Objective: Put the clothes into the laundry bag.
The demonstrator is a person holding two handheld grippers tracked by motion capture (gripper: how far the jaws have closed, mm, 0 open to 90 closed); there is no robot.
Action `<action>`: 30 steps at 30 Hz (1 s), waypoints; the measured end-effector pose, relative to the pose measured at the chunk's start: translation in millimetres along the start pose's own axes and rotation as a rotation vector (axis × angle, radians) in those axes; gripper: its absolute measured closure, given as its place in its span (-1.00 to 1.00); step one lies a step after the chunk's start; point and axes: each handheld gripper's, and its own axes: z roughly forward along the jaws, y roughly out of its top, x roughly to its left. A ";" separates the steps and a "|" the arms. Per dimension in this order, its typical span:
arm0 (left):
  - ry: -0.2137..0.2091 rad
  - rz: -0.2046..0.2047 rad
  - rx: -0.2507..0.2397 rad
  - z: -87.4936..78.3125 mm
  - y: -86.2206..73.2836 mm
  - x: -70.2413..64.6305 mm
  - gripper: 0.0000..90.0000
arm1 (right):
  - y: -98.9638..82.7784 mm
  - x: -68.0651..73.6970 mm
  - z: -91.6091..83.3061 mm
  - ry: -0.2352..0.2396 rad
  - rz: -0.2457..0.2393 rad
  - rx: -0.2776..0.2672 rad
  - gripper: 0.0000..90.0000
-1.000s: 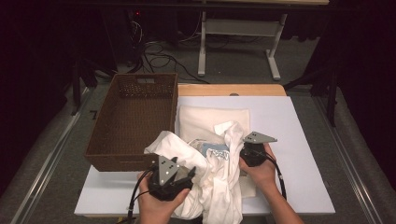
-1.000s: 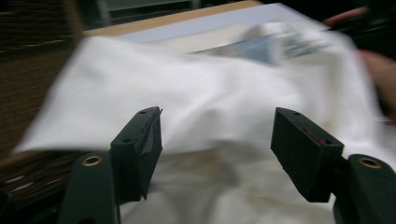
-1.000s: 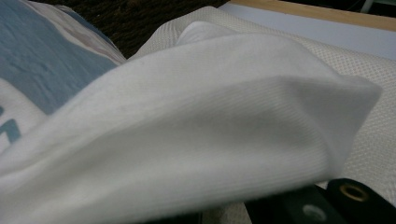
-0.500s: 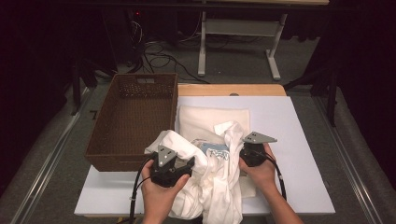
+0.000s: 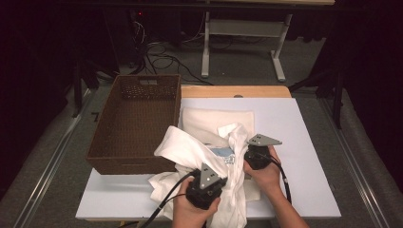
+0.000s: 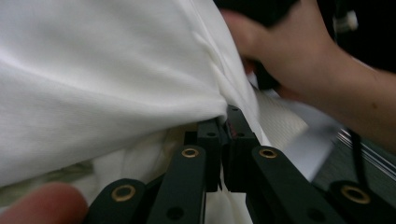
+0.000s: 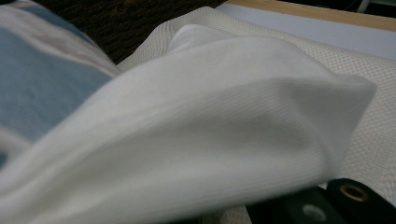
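The white table (image 5: 304, 142) ran from the near edge toward twelve o'clock, its surface sharing space with a brown wicker basket (image 5: 138, 123) at about ten o'clock from the centre. Between them and slightly toward twelve lay a flat, folded cream cloth (image 5: 209, 121), touching the basket's right wall.

Over the near half of the table, at about six o'clock, a crumpled white T-shirt (image 5: 190, 147) with a blue print was bunched and lifted between the two tools, part of it draped on the cream cloth and a tail of it hanging toward the near edge.

The change sat with the left gripper (image 5: 205, 183). Compared with a second before, it had moved in from about seven o'clock toward the middle of the bundle and slightly down, and its jaws had just been closing. In the left gripper view they stood pressed together with a fold of the white fabric (image 6: 140, 93) pinched between the tips.

The right gripper (image 5: 254, 154), at about four o'clock from the shirt's heap, had not shifted. Its own view showed the shirt's edge (image 7: 233, 116) lying across the jaws, hiding the tips; judging by the taut cloth rising from it in the high view, it was clamped on the shirt.

With both tools gripping, the shirt seemed ready to be spread or folded, probably before going into the basket.
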 end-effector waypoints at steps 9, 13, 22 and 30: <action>-0.017 0.071 -0.058 -24.0 -8.0 -0.9 0.20 | -0.2 -0.4 -0.1 0.001 0.001 0.000 0.95; 0.014 0.040 -0.109 -54.1 -5.9 21.4 -0.04 | -0.1 -0.6 0.6 0.004 -0.002 -0.001 0.95; 0.237 -0.032 -0.198 -73.0 14.5 61.6 -0.34 | 0.4 0.2 0.7 0.003 -0.004 0.003 0.95; 0.126 -0.120 0.039 -2.8 11.9 64.2 -0.20 | -0.4 0.9 0.3 0.006 -0.008 0.004 0.95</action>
